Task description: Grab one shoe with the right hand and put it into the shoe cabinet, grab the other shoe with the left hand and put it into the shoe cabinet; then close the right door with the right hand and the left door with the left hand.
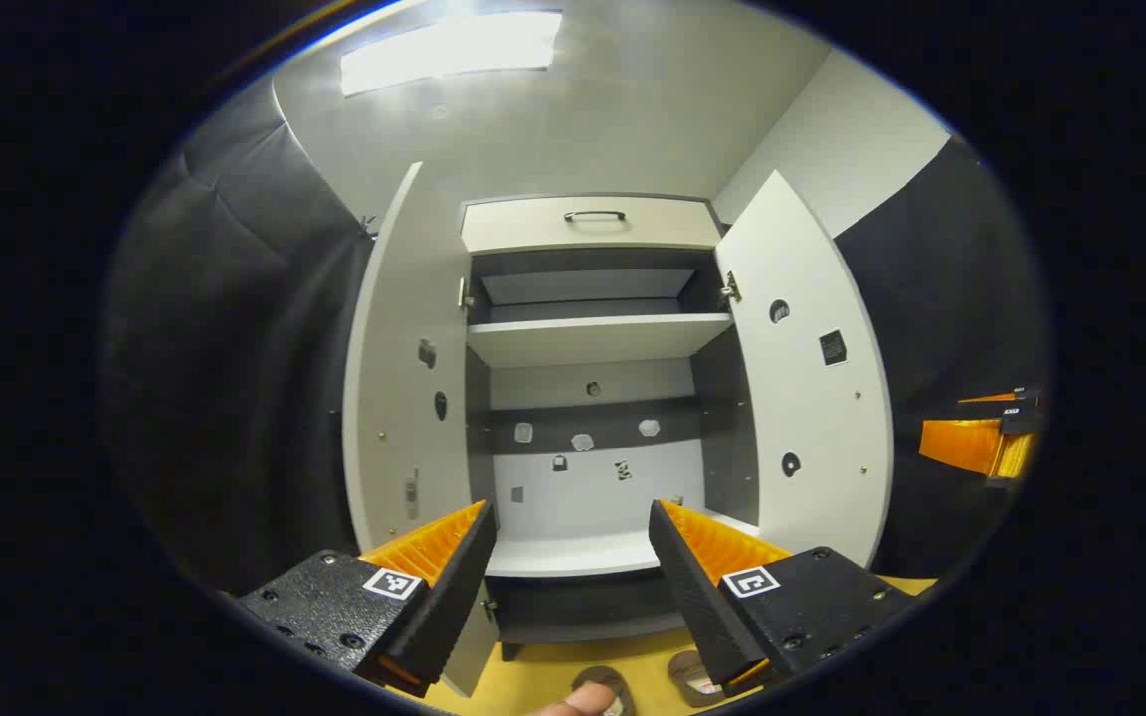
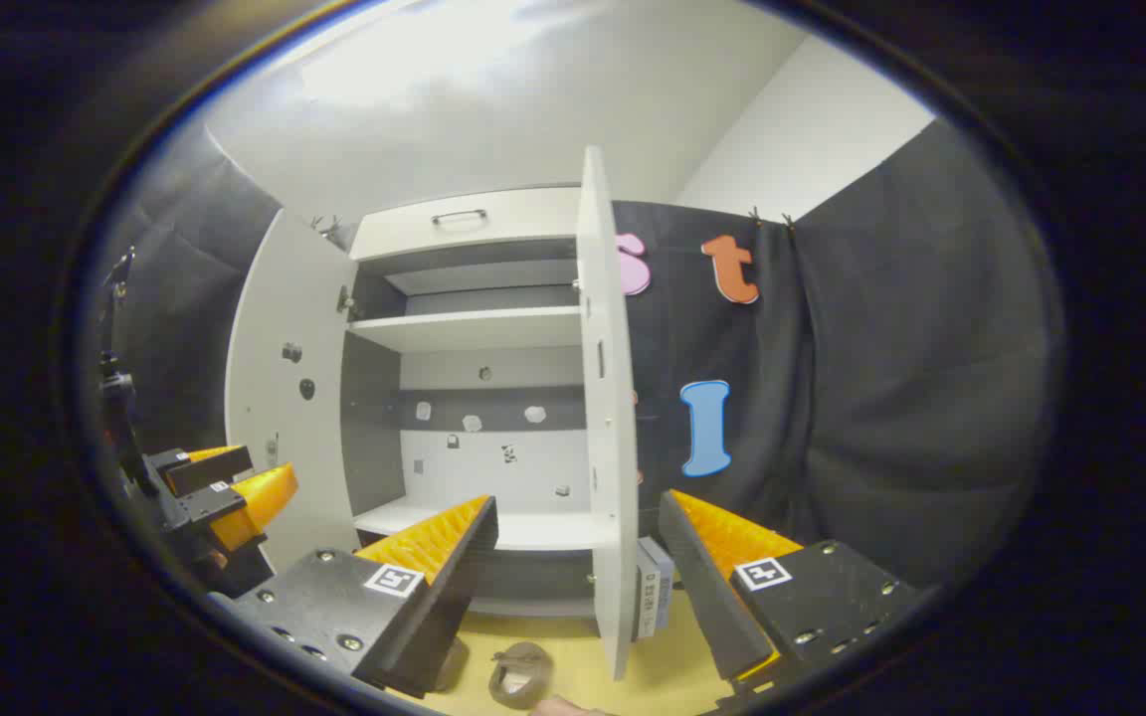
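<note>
Both grippers, left [image 1: 568, 542] and right [image 2: 578, 542], hold their fingers spread wide with nothing between them. Shoes [image 1: 697, 678] lie on the yellow floor [image 1: 553, 661] just before the cabinet [image 1: 593, 343], not yet picked up. Cabinet doors, left [image 1: 404, 378] and right [image 1: 812, 398], stand open, presumably so the shoes can go in.

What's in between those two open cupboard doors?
In the left gripper view, the left door and right door flank bare shelves; no shoes inside yet.
</note>
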A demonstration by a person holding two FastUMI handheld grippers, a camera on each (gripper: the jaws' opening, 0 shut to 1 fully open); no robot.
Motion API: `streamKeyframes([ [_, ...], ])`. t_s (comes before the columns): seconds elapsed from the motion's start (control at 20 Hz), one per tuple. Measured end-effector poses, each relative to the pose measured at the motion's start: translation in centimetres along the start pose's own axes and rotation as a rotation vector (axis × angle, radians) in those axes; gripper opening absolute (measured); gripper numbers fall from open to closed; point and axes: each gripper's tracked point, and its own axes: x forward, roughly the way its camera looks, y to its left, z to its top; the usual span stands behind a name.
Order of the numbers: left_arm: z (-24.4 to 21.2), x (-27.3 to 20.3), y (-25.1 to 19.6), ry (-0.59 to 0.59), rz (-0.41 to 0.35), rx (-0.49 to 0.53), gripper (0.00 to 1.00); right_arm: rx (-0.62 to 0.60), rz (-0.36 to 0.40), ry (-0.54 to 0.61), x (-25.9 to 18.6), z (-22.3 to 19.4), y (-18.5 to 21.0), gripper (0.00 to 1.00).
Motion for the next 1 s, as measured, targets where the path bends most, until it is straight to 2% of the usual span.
streamKeyframes([
  [0.05,-0.2,-0.1,0.9,0.011,0.013,-0.006,0.94,-0.006,0.005,0.004,0.1,-0.1,0.7,0.94],
  [0.1,-0.4,-0.1,1.5,0.022,0.024,-0.021,0.93,-0.009,0.008,0.005,0.3,-0.2,1.1,1.0],
  [0.25,-0.9,-0.5,2.3,0.056,0.041,-0.031,0.94,-0.028,0.01,0.003,0.7,-0.4,2.3,1.0],
  [0.4,-0.9,-0.5,2.8,0.055,0.054,-0.018,0.94,-0.027,0.019,-0.004,0.6,-0.6,3.1,0.98],
  [0.6,-0.8,-0.6,3.8,0.038,0.084,-0.031,0.94,-0.029,0.022,-0.002,0.7,-0.6,3.3,1.0],
  [0.65,-0.8,-0.5,3.9,0.04,0.082,-0.028,0.94,-0.029,0.023,-0.003,0.7,-0.5,3.3,0.98],
  [0.7,-1.1,-0.6,4.0,0.044,0.082,-0.03,0.94,-0.034,0.023,-0.002,0.7,-0.7,3.2,1.0],
  [1.0,-2.6,-0.3,4.1,0.062,0.067,-0.063,0.94,-0.056,0.036,0.022,2.0,-3.1,4.4,0.98],
])
